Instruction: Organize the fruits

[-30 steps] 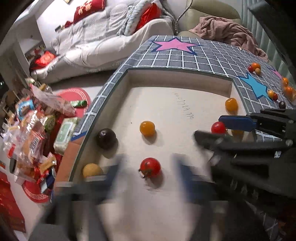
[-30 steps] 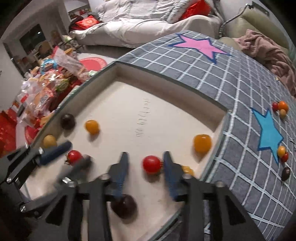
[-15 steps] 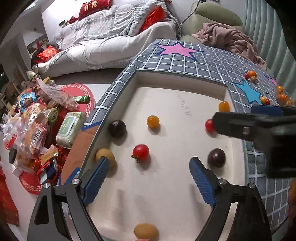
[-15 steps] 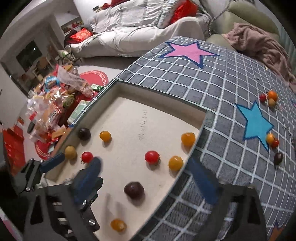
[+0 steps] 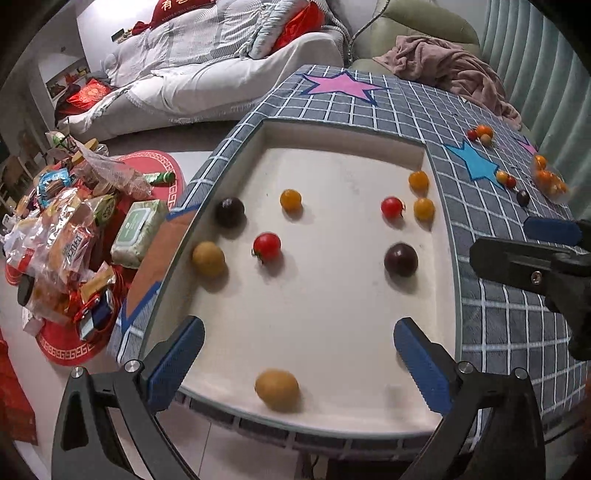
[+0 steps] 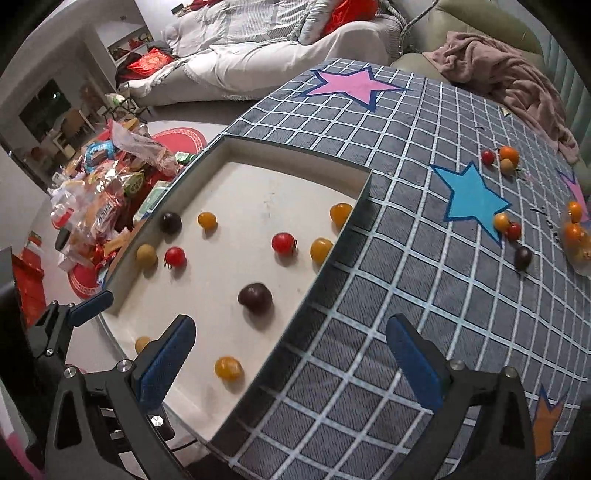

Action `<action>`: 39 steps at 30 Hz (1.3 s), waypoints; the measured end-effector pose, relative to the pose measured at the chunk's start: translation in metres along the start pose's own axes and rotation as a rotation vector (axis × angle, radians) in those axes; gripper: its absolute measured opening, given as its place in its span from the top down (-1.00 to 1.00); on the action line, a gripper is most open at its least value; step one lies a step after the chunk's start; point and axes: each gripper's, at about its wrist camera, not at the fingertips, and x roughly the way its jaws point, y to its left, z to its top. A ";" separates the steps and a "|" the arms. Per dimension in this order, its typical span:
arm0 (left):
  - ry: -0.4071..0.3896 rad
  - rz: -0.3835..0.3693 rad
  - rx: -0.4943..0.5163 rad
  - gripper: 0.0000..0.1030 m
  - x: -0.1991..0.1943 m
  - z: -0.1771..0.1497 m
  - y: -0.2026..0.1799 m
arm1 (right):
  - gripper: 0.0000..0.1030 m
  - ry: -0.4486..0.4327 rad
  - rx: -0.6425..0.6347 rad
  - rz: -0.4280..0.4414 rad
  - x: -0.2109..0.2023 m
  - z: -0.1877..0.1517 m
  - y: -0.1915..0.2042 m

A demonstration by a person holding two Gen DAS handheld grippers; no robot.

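Looking past my tongs, I saw a white sofa (image 5: pixel 207 81) far off, its red cushion (image 5: pixel 181 4) bearing gold characters I could only partly read. The grey checked cloth (image 6: pixel 406 229) with a pink star (image 6: pixel 351 86) and blue star (image 6: pixel 472 199) covered the table. A heap of snack packets (image 5: pixel 62 243) lay on the floor to the left, their print too small to read. The cream tray (image 5: pixel 332 295) held the fruits: a dark one (image 5: pixel 400 259) right, a red tomato (image 5: pixel 266 246) in the middle, a yellow one (image 5: pixel 277 389) nearest. More small fruits (image 6: pixel 511 229) sat far right on the cloth. My left gripper (image 5: pixel 299 365) tilted down over the tray's near edge, jaws opening, nothing between them. My right gripper (image 6: pixel 291 365) hung over the tray's right wall, jaws wide apart, empty.
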 end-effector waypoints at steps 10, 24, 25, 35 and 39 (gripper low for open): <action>-0.023 0.054 0.012 -1.00 -0.023 -0.018 -0.004 | -1.00 -0.008 -0.055 -0.012 -0.017 -0.018 0.020; -0.051 0.077 0.043 -1.00 -0.040 -0.029 -0.014 | -1.00 -0.039 -0.088 -0.045 -0.031 -0.029 0.031; -0.051 0.079 0.045 -1.00 -0.041 -0.029 -0.014 | -1.00 -0.038 -0.088 -0.044 -0.031 -0.029 0.031; -0.051 0.091 0.057 -1.00 -0.043 -0.031 -0.019 | -1.00 -0.038 -0.086 -0.038 -0.030 -0.031 0.029; -0.050 0.096 0.062 -1.00 -0.043 -0.031 -0.020 | -1.00 -0.041 -0.088 -0.033 -0.030 -0.031 0.030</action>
